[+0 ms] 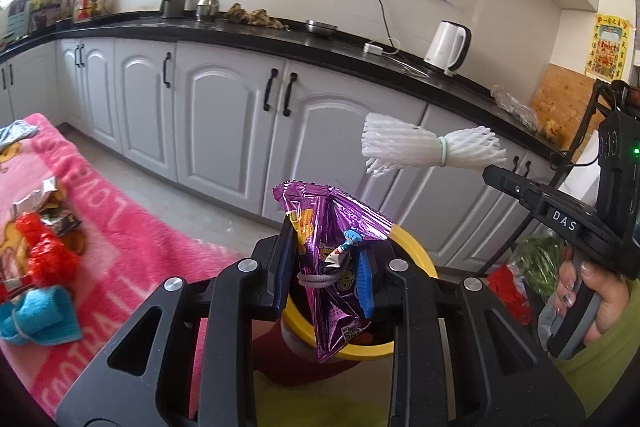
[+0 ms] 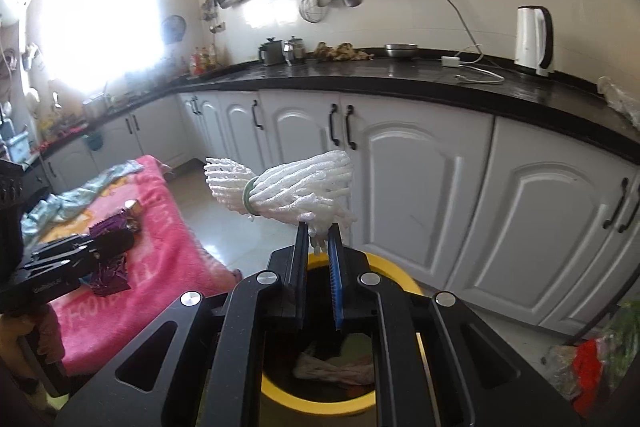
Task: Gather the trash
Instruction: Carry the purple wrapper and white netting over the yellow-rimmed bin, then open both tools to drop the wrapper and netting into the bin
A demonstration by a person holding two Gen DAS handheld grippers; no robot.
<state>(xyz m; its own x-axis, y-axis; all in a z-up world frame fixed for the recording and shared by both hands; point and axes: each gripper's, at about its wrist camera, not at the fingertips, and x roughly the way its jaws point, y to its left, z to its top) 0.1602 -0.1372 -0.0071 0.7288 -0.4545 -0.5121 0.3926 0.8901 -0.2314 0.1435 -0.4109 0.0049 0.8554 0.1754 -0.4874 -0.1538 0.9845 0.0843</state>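
My left gripper is shut on a purple snack wrapper tied with a grey band, held above the yellow-rimmed bin. My right gripper is shut on a bundle of white foam netting bound with a green band, also above the bin. The netting and the right gripper show in the left wrist view at the right. The left gripper with the purple wrapper shows at the left of the right wrist view. The bin holds crumpled trash.
A pink blanket on the left carries red netting, a blue cloth and crumpled wrappers. White cabinets with a black countertop run behind. Bagged items lie on the floor at right.
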